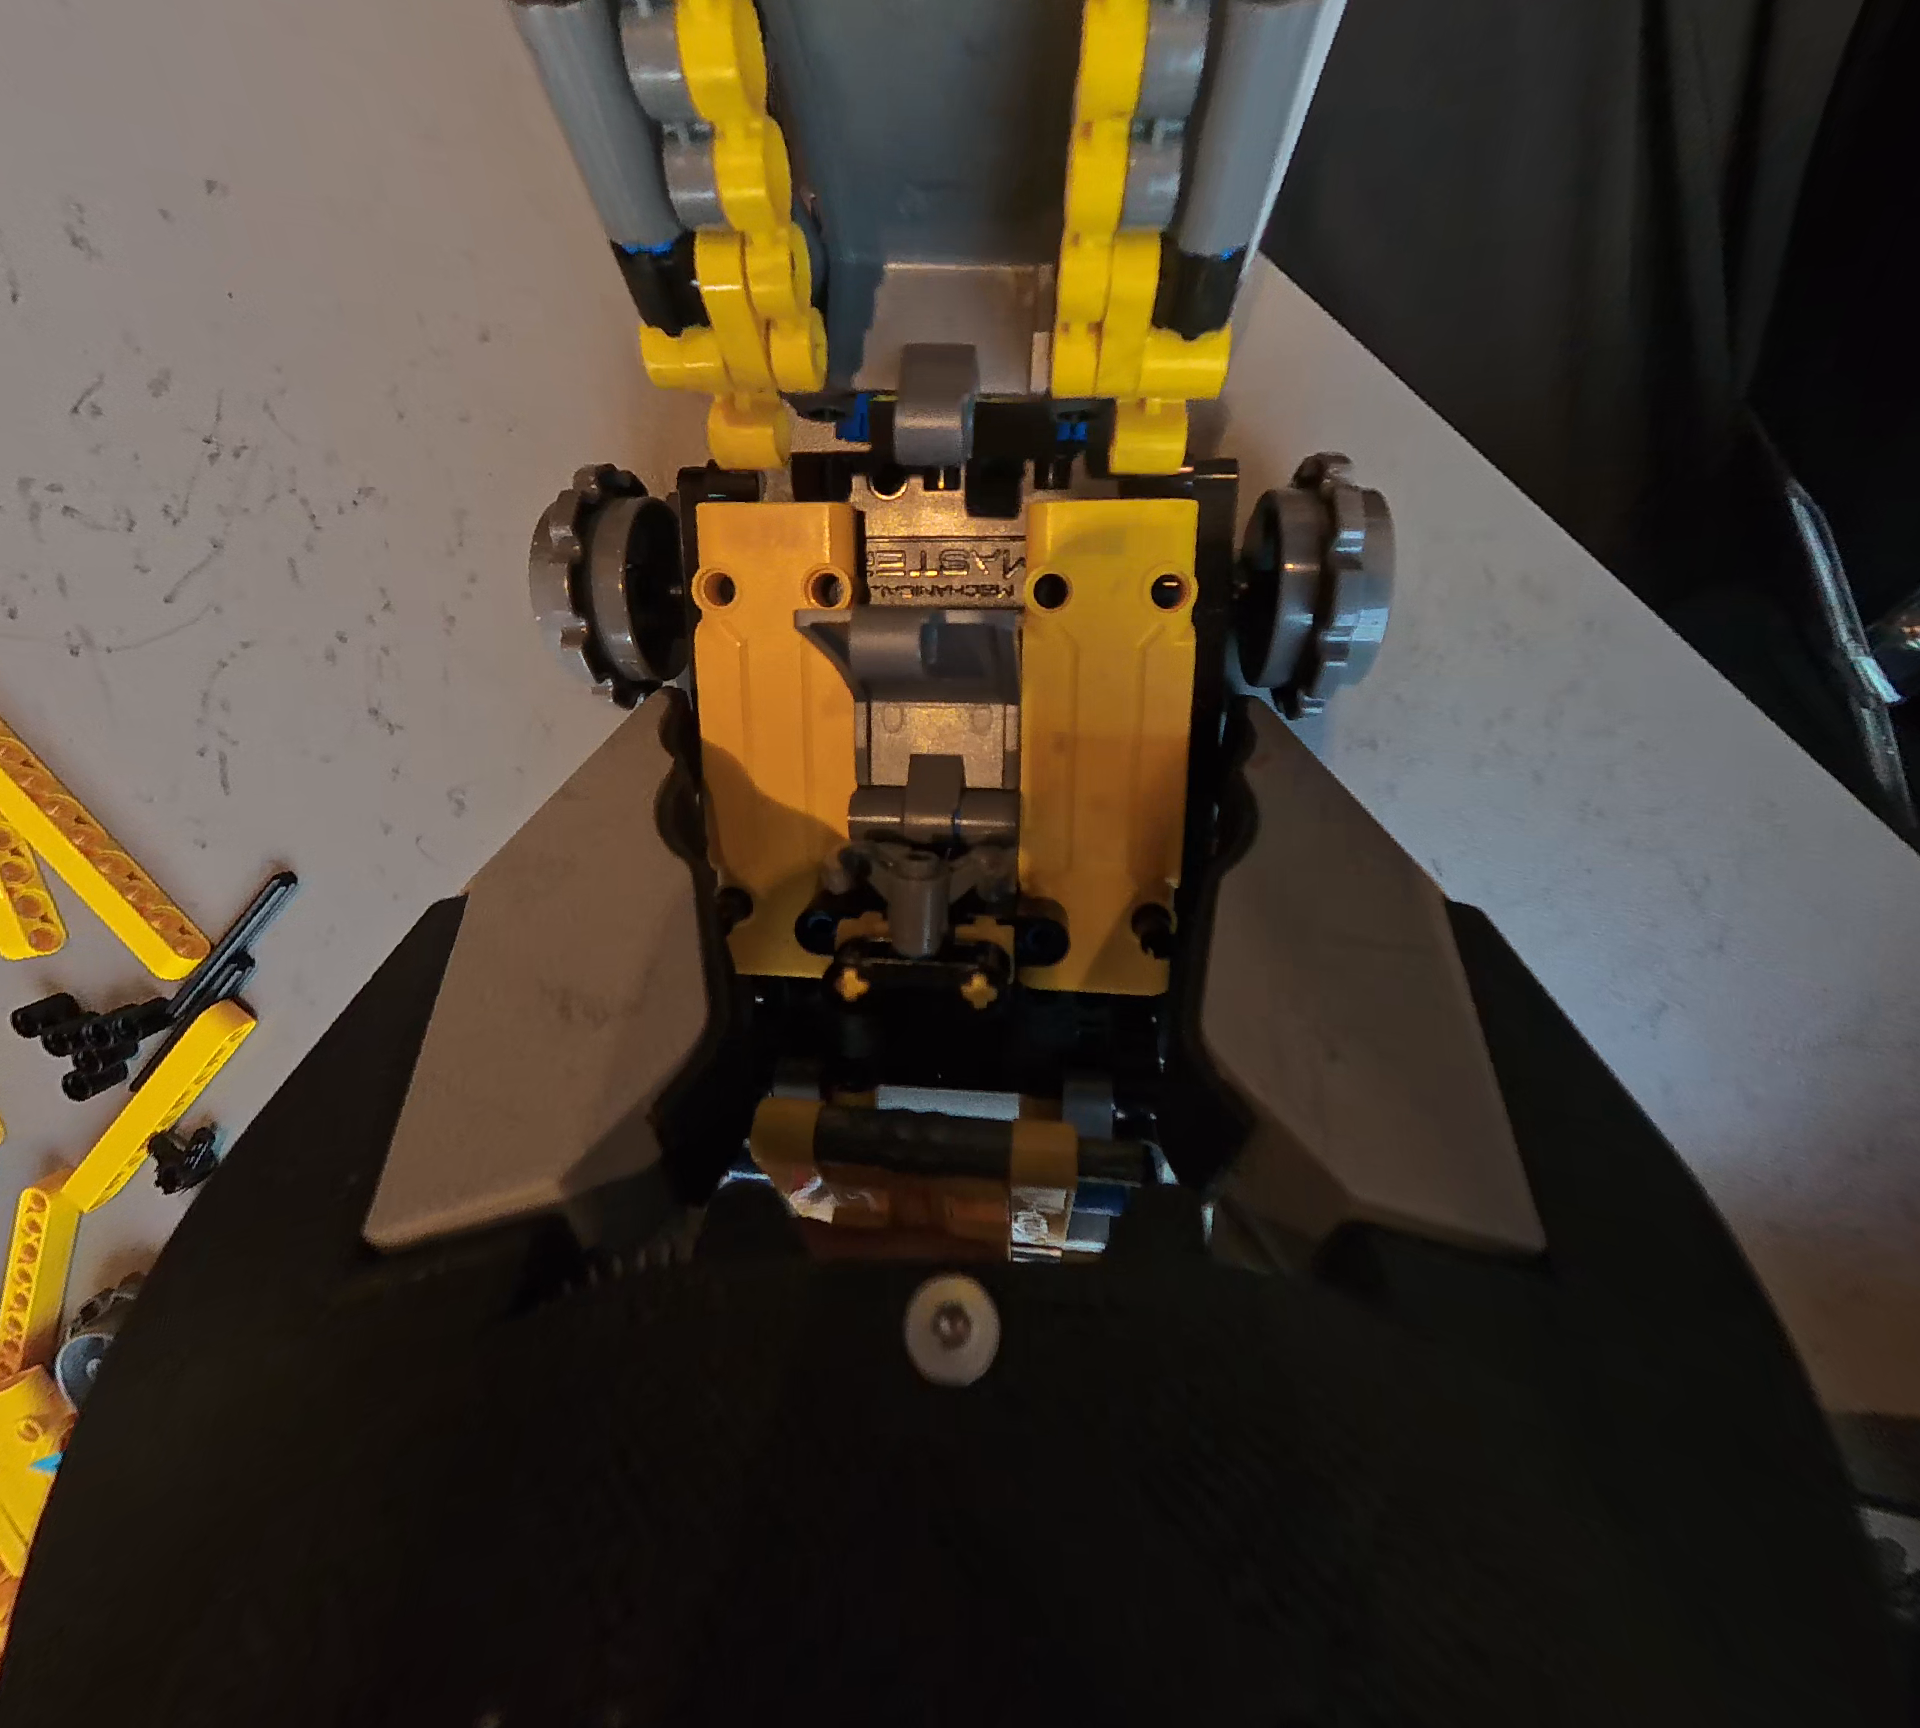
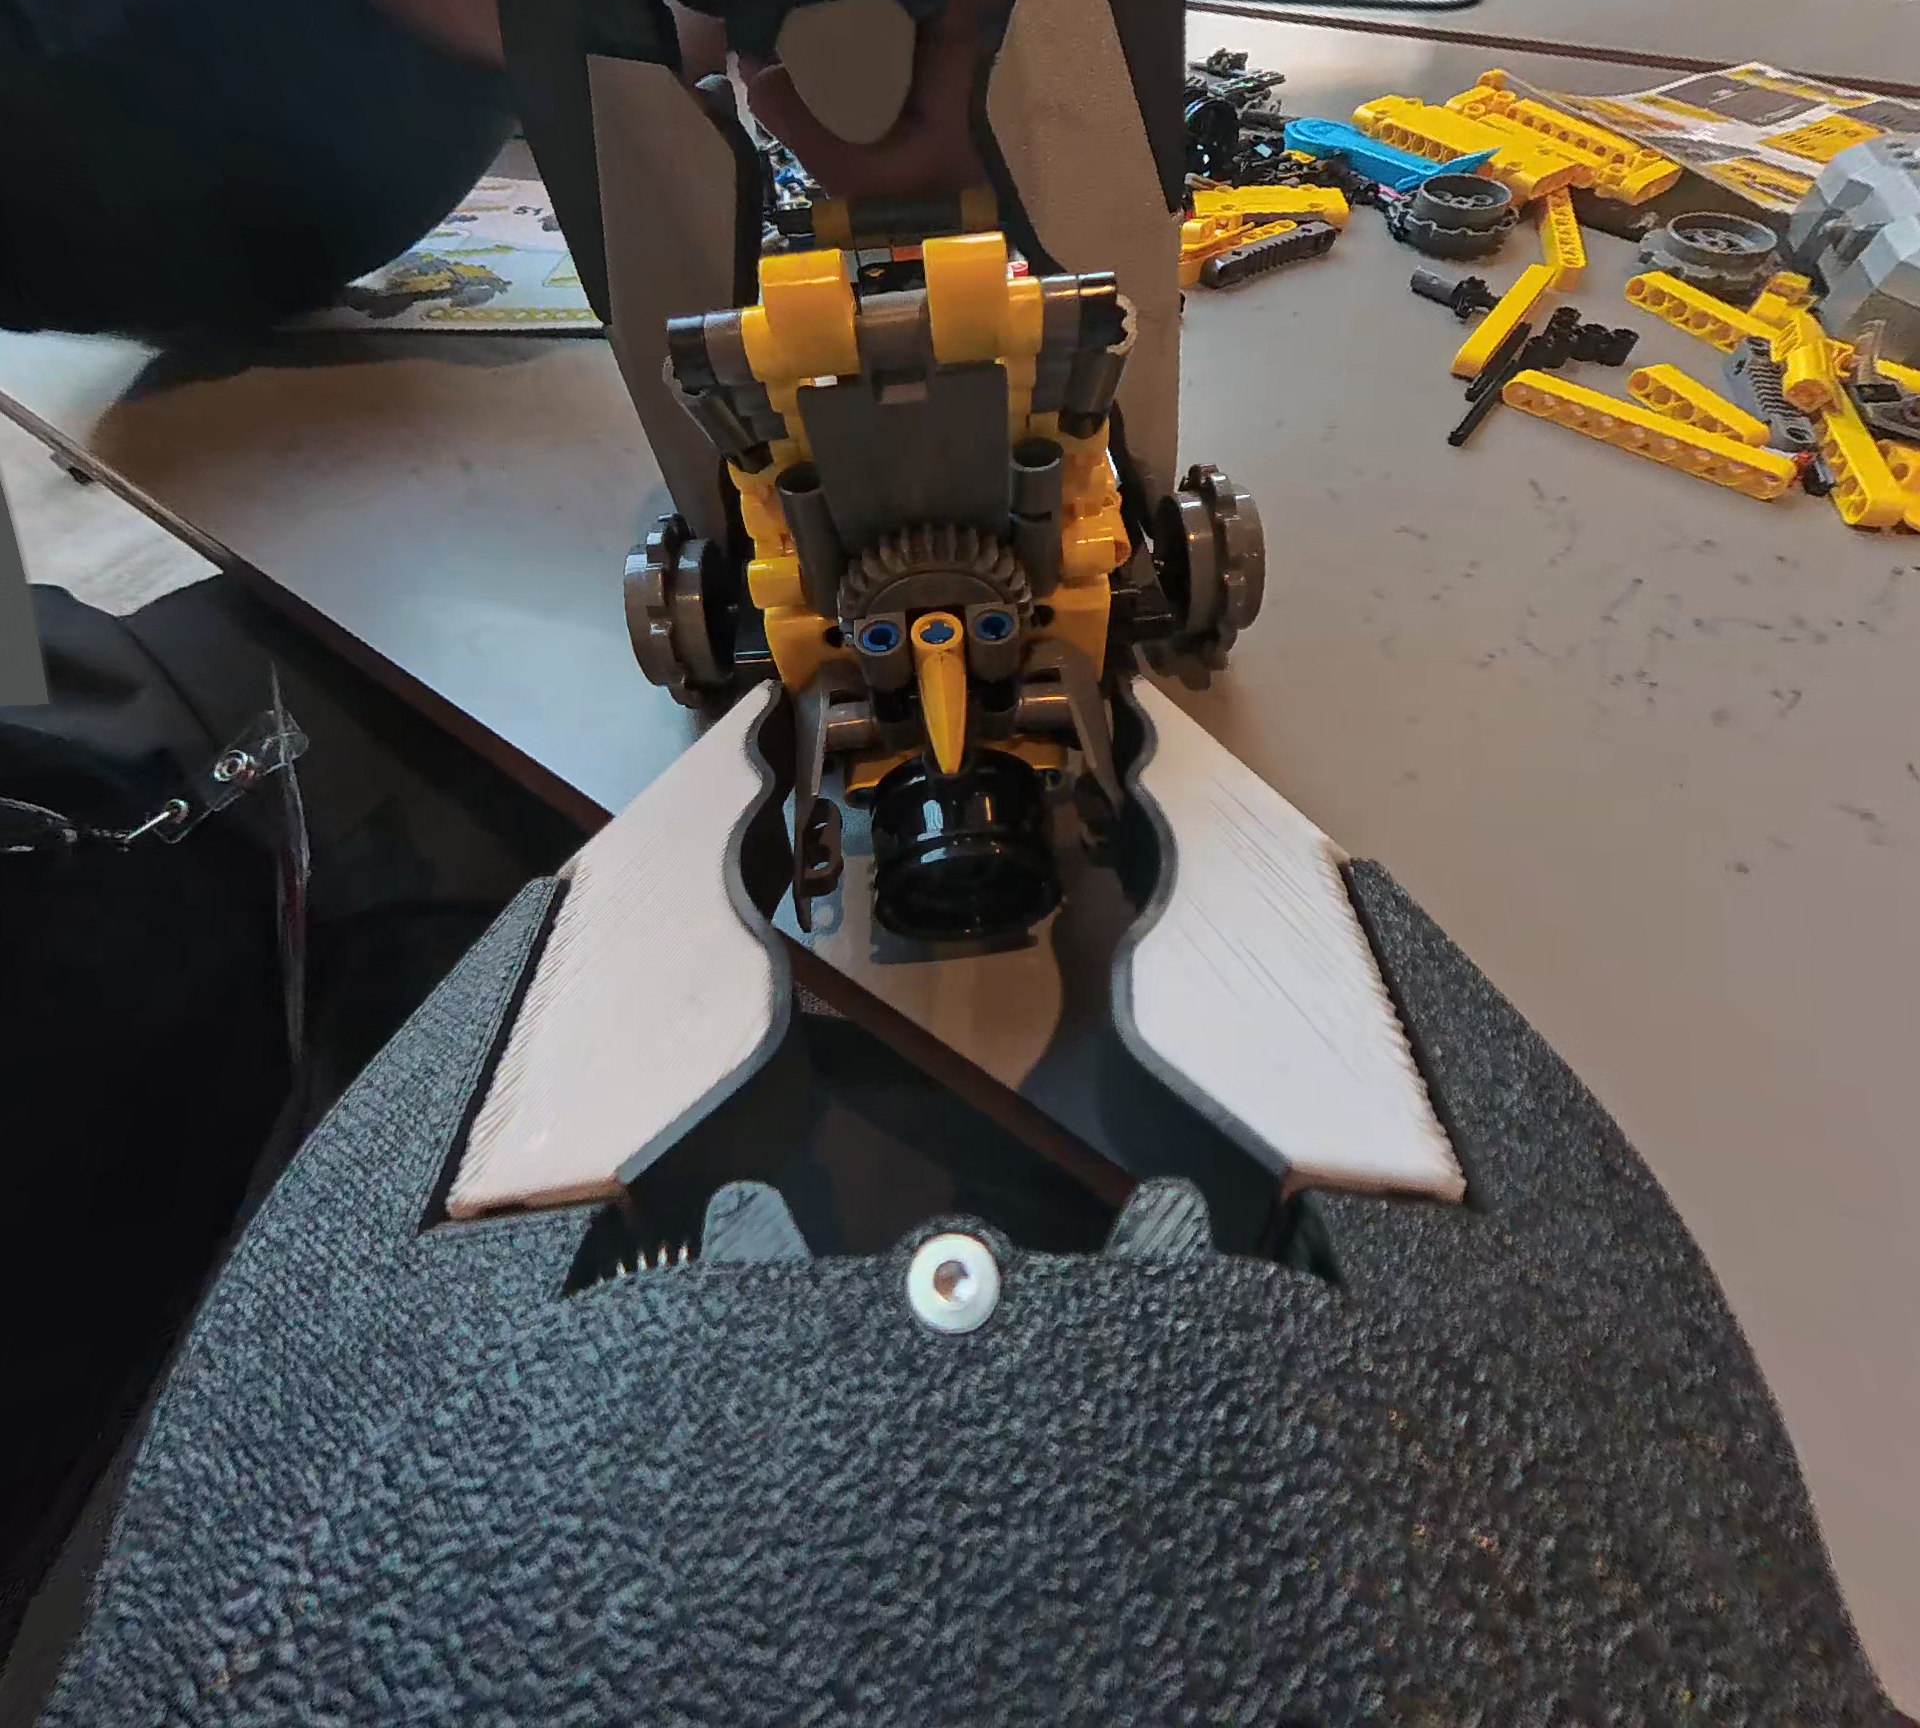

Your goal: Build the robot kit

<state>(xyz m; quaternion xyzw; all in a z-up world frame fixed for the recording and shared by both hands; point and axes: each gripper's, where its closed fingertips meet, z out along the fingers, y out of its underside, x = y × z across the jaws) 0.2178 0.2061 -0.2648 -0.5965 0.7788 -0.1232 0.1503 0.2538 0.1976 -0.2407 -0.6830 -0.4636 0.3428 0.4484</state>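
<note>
Left gripper [image 1: 951, 847] jaws clamp yellow brick vehicle [image 2: 935, 535]; right gripper [image 2: 945, 743] jaws wide around vehicle's black wheel hub [image 2: 961, 857]; loose beams [image 2: 1642, 421] beside vehicle on worktop [image 2: 1558, 743].

Dim, warm indoor light in the left wrist view; brighter, cooler daylight in the right wrist view, falling from the far right. Soft shadows under the yellow brick model [image 1: 940, 722] on the pale surface [image 1: 312, 328]. Mild glare on the black wheel hub [image 2: 961, 857]. Strong fisheye bending at all edges. Blurred top of the model in the left view; near black claw body [image 1: 935, 1522] dark, grainy, without detail. Loose yellow beams [image 2: 1642, 421] fairly sharp.
</note>
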